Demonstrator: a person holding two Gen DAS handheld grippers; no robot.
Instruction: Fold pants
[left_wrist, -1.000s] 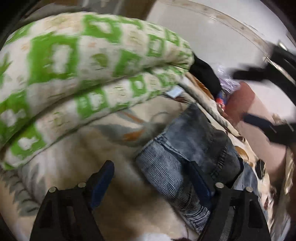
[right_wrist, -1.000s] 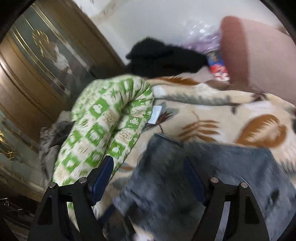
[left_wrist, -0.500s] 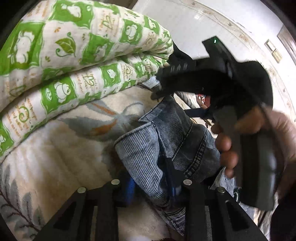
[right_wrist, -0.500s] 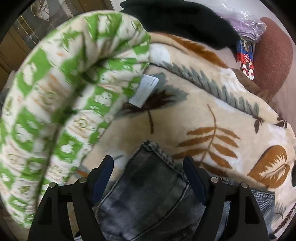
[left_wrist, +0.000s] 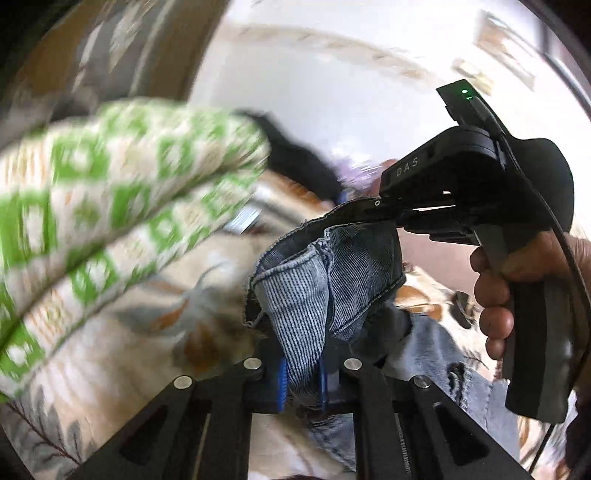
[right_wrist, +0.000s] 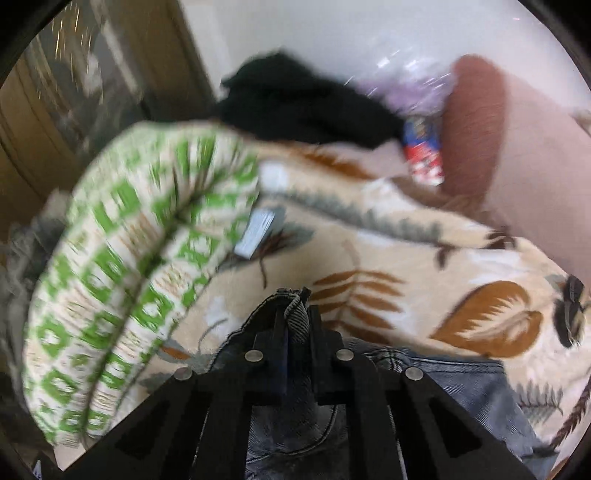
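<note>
While both black two-finger grippers are clamped on it, the faded blue-grey denim pants (left_wrist: 325, 280) hang lifted above the cream fleece blanket with brown and grey leaf print (left_wrist: 122, 354). Left gripper (left_wrist: 301, 376): blue-padded fingers drawn narrow, a fold of pale ribbed denim pinched between them. Right gripper (right_wrist: 293, 332): fingers likewise closed to a narrow gap, a dark hem edge of the pants bunched between them and poking out past the tips. In the left wrist view the right gripper (left_wrist: 373, 206) enters from the right, held by a bare hand (left_wrist: 517, 291), and nips the upper hem of the same garment; the cloth spans between the two grips. Remaining denim trails down onto the blanket toward its near edge. Green-and-white patterned quilt roll (right_wrist: 140, 280) lies along the blanket's left side, motion-blurred. White tag (right_wrist: 258, 232) sits just beside the roll. Black garment (right_wrist: 306, 107) and reddish-brown cushion (right_wrist: 476, 125) at the far edge
</note>
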